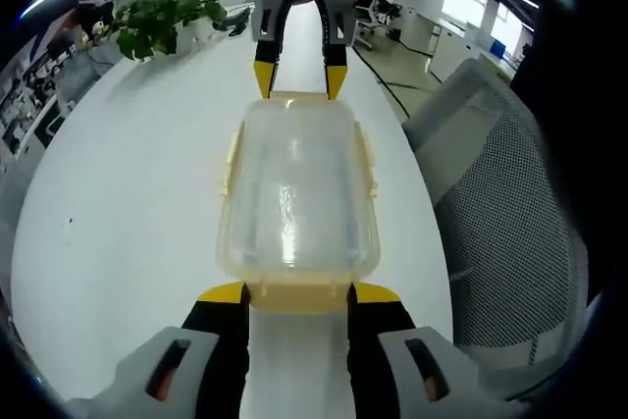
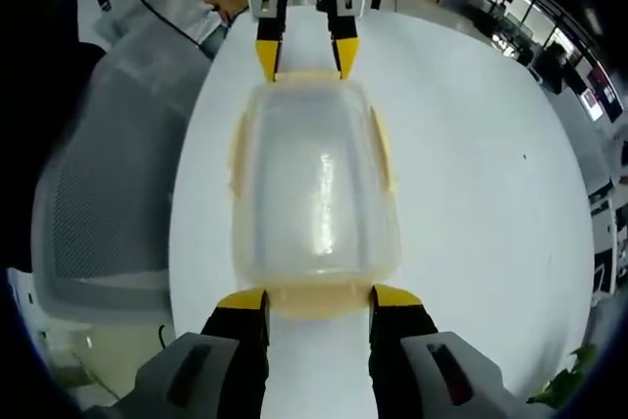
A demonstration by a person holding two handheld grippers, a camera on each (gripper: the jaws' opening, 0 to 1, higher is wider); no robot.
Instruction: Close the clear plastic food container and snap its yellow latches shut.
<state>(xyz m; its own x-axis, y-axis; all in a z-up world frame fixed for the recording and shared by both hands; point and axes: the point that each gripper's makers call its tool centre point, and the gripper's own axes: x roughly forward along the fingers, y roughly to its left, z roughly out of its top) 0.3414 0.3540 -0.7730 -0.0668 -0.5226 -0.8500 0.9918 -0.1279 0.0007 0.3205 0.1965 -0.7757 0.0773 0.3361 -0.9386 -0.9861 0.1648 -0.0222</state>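
Yellow-tipped jaws of the left gripper sit spread at the near end of the container, tips flanking its end latch, and the right gripper faces it with jaws spread at the far end. Lid is down on the container, which lies lengthwise on the white table. Side latches lie along the long edges; a mesh chair stands beside, a plant beyond.
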